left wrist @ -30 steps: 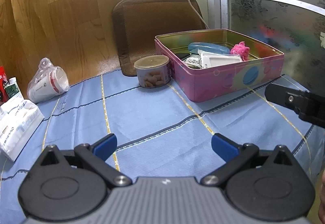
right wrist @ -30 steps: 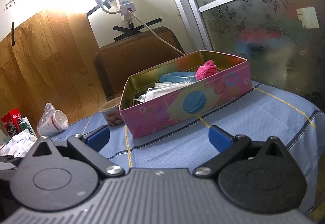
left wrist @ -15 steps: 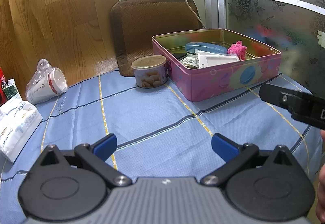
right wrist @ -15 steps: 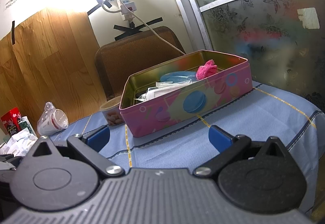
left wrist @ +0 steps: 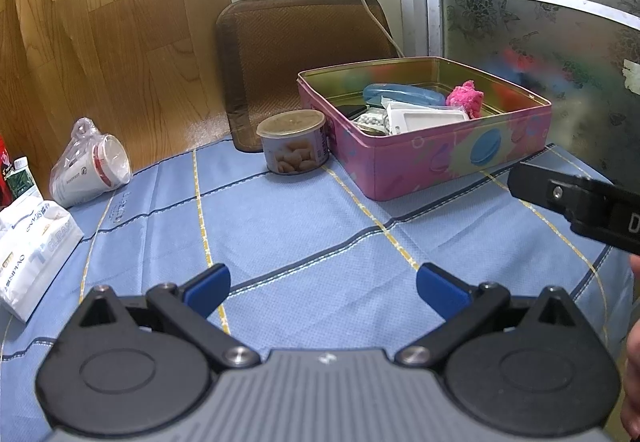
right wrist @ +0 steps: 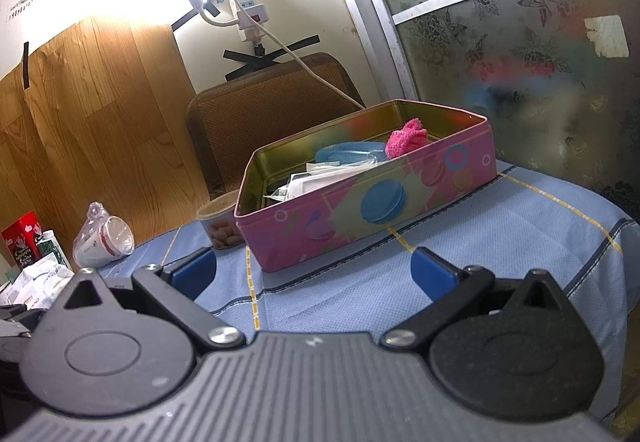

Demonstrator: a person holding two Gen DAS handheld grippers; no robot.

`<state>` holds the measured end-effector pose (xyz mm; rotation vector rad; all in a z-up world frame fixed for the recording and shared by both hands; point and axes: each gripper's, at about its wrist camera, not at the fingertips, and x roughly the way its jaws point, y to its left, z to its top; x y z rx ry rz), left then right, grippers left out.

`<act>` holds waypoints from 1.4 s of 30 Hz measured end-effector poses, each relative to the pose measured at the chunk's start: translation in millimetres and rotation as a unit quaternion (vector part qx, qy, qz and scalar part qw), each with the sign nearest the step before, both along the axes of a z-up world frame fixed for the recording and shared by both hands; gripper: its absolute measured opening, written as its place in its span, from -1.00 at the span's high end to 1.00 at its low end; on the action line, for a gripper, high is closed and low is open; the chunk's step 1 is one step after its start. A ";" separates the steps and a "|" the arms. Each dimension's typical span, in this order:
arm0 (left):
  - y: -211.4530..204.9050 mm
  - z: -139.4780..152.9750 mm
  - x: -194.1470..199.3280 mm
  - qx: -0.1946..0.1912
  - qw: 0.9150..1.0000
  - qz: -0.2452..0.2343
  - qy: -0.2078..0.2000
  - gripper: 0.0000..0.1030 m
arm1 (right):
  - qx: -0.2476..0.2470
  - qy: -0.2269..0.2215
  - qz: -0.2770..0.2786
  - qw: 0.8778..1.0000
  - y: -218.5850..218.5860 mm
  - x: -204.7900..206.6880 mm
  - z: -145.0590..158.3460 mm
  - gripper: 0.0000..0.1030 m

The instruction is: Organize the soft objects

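Visibly one pink sock [left wrist: 466,97], one tin [left wrist: 440,165], two spread tools [left wrist: 323,288] [right wrist: 313,274]

a lived-in home: a cloth-covered desk [left wrist: 304,226] against wood-panelled wall [left wrist: 100,21], a frosted floral glass door [right wrist: 520,53], and a taped-up power strip [right wrist: 248,7].

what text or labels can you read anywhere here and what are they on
"CLEAN": on the white tissue pack at the table's left edge; its other print is too distorted to read.
"D": on the right gripper's black body, cut off by the frame.
Paper cup: small logo, too blurred.
Snack can: side label unreadable.
Red box: print too small.
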<state>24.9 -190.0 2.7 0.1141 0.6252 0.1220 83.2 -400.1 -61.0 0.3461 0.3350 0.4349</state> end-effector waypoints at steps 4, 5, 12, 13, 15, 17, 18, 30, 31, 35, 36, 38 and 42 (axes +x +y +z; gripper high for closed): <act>-2.4 0.8 -1.0 0.001 1.000 -0.001 -0.001 -1.00 | 0.000 -0.002 -0.001 1.000 -0.3 -0.4 1.1 -1.00; -2.5 1.0 -1.3 0.000 1.000 -0.001 -0.002 -1.00 | 0.000 -0.003 -0.001 1.000 -0.2 -0.2 1.1 -1.00; -2.5 1.3 -1.7 0.000 1.000 -0.003 0.000 -1.00 | 0.001 -0.002 0.000 1.000 -1.1 -0.2 1.4 -1.00; -2.6 1.3 -1.6 -0.001 1.000 -0.003 0.000 -1.00 | 0.001 -0.002 0.000 1.000 -1.2 -0.2 1.3 -1.00; -2.6 1.3 -1.7 0.000 1.000 -0.003 -0.001 -1.00 | 0.000 -0.002 0.000 1.000 -1.0 -0.3 1.4 -1.00; -2.6 1.3 -1.7 0.000 1.000 -0.003 -0.001 -1.00 | 0.000 -0.002 0.000 1.000 -1.4 0.1 1.4 -1.00; -2.7 1.2 -1.7 0.000 1.000 -0.003 -0.001 -0.99 | 0.001 -0.002 0.000 1.000 -1.3 0.0 1.2 -1.00; -4.0 2.0 -3.1 -0.001 1.000 -0.006 -0.002 -1.00 | 0.000 -0.003 0.001 1.000 -2.0 0.1 1.4 -1.00; -4.0 2.3 -3.3 -0.001 1.000 -0.006 -0.002 -1.00 | 0.000 -0.003 0.001 1.000 -1.9 0.1 1.4 -1.00; -4.4 4.1 -4.2 -0.004 1.000 -0.007 -0.004 -1.00 | -0.001 -0.004 0.001 1.000 -1.7 -0.1 1.8 -1.00; -4.5 4.5 -4.5 -0.004 1.000 -0.008 -0.004 -1.00 | -0.001 -0.004 0.000 1.000 -1.4 -0.6 1.6 -1.00; -4.0 5.2 -4.7 -0.005 1.000 -0.010 -0.005 -1.00 | -0.001 -0.005 0.000 1.000 -1.5 -0.6 1.7 -1.00; -3.8 6.9 -5.2 -0.008 1.000 -0.013 -0.006 -1.00 | -0.002 -0.007 -0.001 1.000 -0.5 -1.7 2.8 -1.00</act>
